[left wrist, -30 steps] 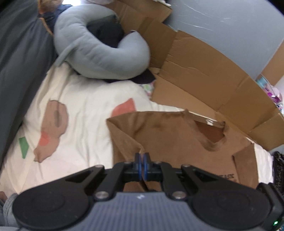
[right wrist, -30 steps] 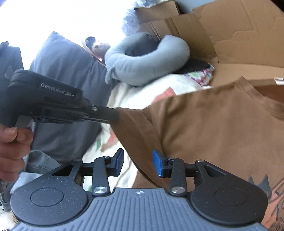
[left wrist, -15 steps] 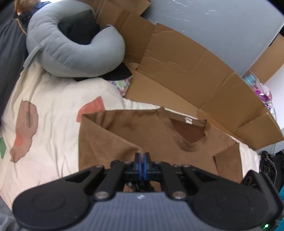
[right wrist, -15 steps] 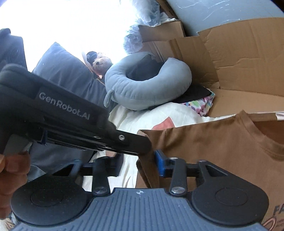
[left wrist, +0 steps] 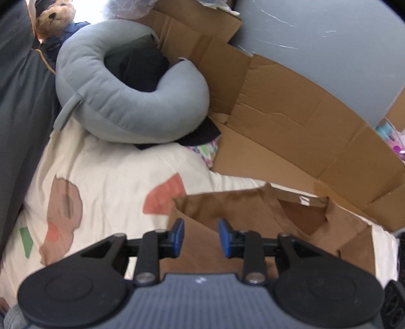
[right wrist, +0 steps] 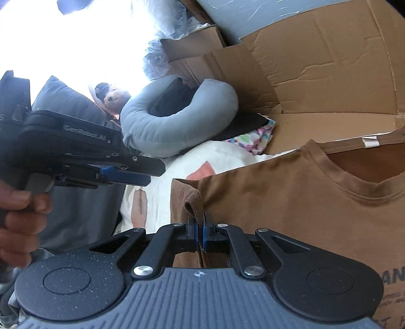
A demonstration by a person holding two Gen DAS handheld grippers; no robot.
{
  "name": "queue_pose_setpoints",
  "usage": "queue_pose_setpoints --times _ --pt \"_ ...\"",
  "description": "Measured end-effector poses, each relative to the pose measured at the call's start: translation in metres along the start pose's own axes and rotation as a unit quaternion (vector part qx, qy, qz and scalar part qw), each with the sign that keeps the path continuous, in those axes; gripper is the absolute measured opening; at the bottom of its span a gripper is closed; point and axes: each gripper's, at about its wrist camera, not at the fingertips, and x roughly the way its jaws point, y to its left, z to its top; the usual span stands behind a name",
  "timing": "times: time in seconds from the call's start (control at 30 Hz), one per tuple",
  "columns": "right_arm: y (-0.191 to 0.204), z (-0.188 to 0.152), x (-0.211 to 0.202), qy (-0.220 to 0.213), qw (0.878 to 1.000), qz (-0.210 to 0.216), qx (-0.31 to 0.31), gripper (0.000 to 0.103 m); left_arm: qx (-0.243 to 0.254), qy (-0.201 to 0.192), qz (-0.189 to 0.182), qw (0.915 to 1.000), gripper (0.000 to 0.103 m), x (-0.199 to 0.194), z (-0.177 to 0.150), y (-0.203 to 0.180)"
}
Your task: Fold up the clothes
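A brown T-shirt (left wrist: 253, 217) (right wrist: 291, 202) lies front up on the patterned white bedsheet (left wrist: 106, 177), its neckline toward the cardboard. My left gripper (left wrist: 201, 236) hovers over the shirt's left edge with its jaws opening and nothing pressed between the blue pads. It also shows in the right wrist view as a black tool (right wrist: 126, 174) held by a hand (right wrist: 17, 220), clear of the cloth. My right gripper (right wrist: 200, 234) is shut on a pinched fold of the shirt's left sleeve edge (right wrist: 193, 202).
A grey U-shaped pillow (left wrist: 121, 101) with dark cloth in its middle lies at the head of the bed. Flattened cardboard boxes (left wrist: 291, 114) line the far side by the grey wall. A teddy bear (left wrist: 53, 17) and a dark cushion (left wrist: 17, 101) sit at left.
My left gripper let go of the shirt's edge, opened and drew back to the left. My right gripper closed on that same sleeve edge.
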Motion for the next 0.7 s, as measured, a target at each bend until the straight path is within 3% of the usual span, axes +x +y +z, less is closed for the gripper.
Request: queue_pose_setpoints --times 0.2,0.43,0.7 --pt "-0.017 0.001 0.001 0.007 1.000 -0.012 0.014 0.001 0.000 -0.002 0.018 0.9998 0.041 0.021 0.014 0.008" --pt "-0.055 -0.005 0.007 0.024 0.994 -0.054 0.089 0.001 0.010 0.011 0.037 0.9992 0.042 0.056 0.026 0.016" --pt "-0.082 -0.018 0.013 0.048 0.987 -0.074 0.134 0.002 0.036 0.045 0.030 0.9979 0.042 0.094 0.026 0.007"
